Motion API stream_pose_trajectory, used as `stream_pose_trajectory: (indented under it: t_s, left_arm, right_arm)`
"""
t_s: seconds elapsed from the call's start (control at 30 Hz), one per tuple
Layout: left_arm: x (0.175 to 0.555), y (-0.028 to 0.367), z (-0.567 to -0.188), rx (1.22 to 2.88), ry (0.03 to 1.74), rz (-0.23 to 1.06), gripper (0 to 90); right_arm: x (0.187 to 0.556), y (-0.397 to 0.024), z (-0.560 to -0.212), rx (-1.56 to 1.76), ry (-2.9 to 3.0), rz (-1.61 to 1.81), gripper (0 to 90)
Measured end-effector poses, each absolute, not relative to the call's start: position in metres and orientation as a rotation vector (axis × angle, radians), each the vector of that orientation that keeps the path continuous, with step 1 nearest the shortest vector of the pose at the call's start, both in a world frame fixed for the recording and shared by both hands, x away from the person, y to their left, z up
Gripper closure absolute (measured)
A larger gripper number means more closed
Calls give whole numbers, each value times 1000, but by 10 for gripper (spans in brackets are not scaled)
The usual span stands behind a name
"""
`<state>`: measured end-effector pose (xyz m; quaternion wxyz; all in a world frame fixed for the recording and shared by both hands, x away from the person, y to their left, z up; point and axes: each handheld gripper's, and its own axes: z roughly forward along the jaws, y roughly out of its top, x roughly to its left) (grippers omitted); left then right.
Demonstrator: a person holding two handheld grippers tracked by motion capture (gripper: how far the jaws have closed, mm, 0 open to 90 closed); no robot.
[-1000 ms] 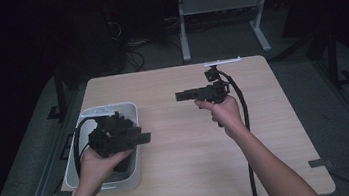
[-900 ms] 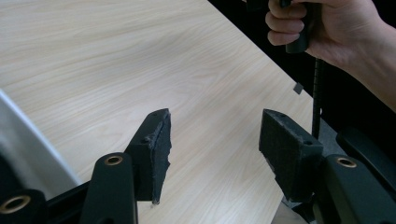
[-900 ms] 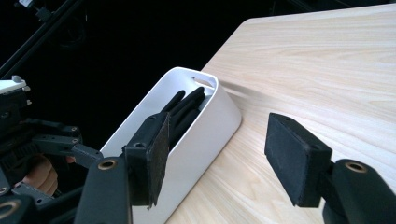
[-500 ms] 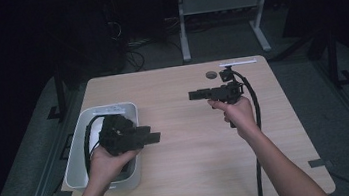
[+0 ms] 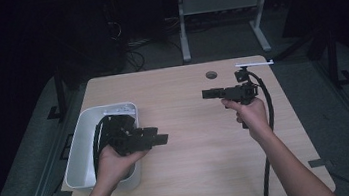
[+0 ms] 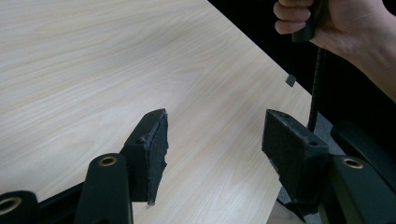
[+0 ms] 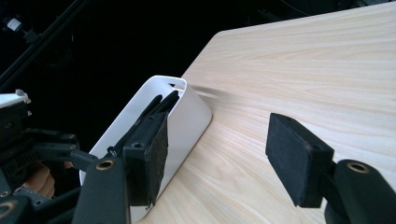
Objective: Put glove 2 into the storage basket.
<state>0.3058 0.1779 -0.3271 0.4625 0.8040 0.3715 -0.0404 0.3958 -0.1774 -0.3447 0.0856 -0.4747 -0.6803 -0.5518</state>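
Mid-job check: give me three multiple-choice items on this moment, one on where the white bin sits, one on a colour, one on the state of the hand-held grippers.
1. Where is the white bin on the table?
A. Near its left edge
B. At its far right corner
C. In its centre

2. What colour are the pads of the right hand-held gripper?
A. White
B. Black
C. Orange

3. How do the jaws of the left hand-held gripper stand?
A. Clamped on the bin's rim
B. Shut on a cable
C. Apart, with nothing between them

Answers:
1. A, since the high view shows the bin by the left edge, under the left hand.
2. B, since the right gripper view shows both pads black.
3. C, since the left gripper view shows bare tabletop in the gap.
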Motion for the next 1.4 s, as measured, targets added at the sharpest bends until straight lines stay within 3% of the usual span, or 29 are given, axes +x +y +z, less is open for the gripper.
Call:
stream_pose_trajectory:
  t_s: [1.4]
  left_arm:
    - [308,106,-355,2023,827,-179,382]
  right_arm:
    - [365,-252,-379,-1548,-1959,-1634,378]
